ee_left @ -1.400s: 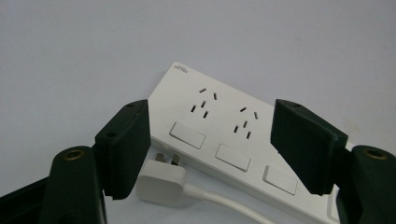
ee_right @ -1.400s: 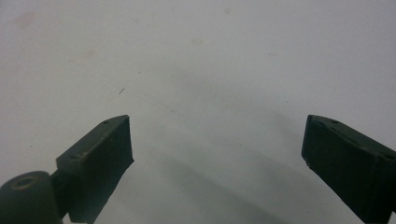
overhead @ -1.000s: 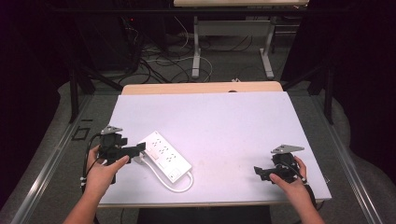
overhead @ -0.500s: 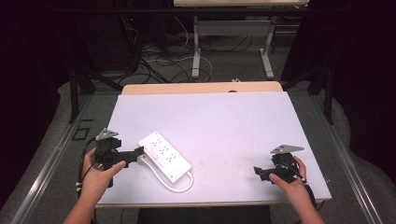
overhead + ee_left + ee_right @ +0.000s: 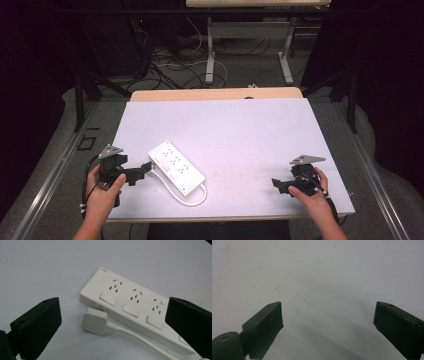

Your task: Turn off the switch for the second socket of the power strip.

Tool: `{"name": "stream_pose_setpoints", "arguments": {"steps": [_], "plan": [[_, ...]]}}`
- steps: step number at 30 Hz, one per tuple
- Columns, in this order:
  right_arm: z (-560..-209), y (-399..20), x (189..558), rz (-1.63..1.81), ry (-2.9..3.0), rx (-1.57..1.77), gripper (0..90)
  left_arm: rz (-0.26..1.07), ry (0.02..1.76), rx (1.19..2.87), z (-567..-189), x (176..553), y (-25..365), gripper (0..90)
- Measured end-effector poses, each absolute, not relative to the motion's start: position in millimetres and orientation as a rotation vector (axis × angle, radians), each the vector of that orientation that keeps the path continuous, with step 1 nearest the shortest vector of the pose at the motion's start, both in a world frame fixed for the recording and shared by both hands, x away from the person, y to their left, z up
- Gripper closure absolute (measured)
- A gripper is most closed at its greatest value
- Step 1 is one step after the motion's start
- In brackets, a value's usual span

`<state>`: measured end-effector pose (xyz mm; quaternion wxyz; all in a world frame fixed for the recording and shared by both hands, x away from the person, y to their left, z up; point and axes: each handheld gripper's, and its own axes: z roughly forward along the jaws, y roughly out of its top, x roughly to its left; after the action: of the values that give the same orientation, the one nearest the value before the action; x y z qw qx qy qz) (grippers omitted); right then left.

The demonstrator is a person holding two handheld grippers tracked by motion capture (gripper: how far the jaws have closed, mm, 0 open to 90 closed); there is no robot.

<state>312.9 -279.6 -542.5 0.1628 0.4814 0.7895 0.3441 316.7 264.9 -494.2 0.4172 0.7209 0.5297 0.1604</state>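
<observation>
**Fingers released beside the power strip**

The fingers of the left gripper [image 5: 145, 170] stood spread wide, having just been opening, with nothing pressed between them. In the left gripper view the two black fingers [image 5: 37, 325] framed the scene from either side, and the white power strip [image 5: 135, 307] lay on the worktop [image 5: 37, 270] beyond them, untouched. The strip showed three socket groups, each with a flat rocker switch below it. Its white plug [image 5: 95, 320] lay loose on the worktop just beside the strip's long side, close to one end, and the white cable [image 5: 140, 338] ran from the plug along that same side.

In the high view the power strip [image 5: 176, 167] sat in the near-left part of the white worktop [image 5: 240, 130], set diagonally to the edges, with its cable looping at the end nearer the front edge. The left gripper was held by the person's left hand [image 5: 102, 192] close to the left edge, its fingers pointing at the strip's nearer end, just short of it.

The right gripper [image 5: 278, 185] was held by the right hand [image 5: 310, 192] near the front-right corner, well apart from the strip. Its fingers [image 5: 264, 322] were also released and wide, with bare worktop between them.
</observation>
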Motion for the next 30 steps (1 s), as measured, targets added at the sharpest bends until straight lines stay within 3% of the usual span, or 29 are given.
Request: {"name": "stream_pose_setpoints", "arguments": {"steps": [30], "plan": [[-542.1,-280.6,312.8,0.982,2.249,1.376,8.2,0.45,1.376,1.803,-531.4,298.9,284.3,0.6]]}}
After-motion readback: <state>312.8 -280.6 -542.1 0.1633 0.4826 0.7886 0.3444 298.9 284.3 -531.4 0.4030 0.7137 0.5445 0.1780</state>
